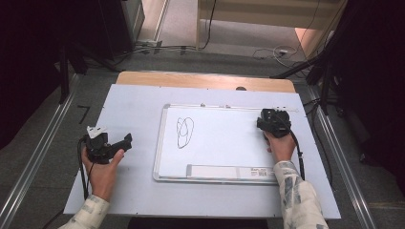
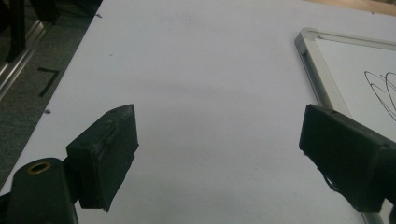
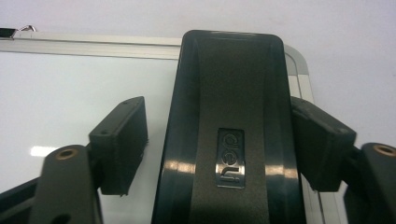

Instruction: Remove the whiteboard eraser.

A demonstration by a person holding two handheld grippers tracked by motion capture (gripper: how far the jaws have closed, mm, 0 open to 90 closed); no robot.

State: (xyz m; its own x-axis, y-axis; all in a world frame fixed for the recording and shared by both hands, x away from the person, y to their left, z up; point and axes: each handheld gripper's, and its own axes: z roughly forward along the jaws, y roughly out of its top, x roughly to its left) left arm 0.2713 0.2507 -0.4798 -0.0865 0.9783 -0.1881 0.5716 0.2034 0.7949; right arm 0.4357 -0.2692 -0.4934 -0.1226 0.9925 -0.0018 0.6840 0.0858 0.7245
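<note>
A white whiteboard (image 1: 160,143) with a metal frame lies on the table, with a black scribble (image 1: 184,132) on its left part. My right gripper (image 1: 273,121) sits at the board's far right corner. In the right gripper view a black eraser (image 3: 229,116) stands between the jaws of that gripper (image 3: 219,109). The right jaw rests against the eraser's side, and a narrow gap shows beside the left jaw. My left gripper (image 1: 122,143) hovers over the bare table left of the board, its jaws (image 2: 219,144) wide apart with nothing between them.
A white sheet (image 1: 133,105) covers the table, with a wooden edge (image 1: 205,78) at the far side. A long label strip (image 1: 224,171) runs along the board's near edge. Metal rails (image 1: 43,143) and cables lie on the floor around the table.
</note>
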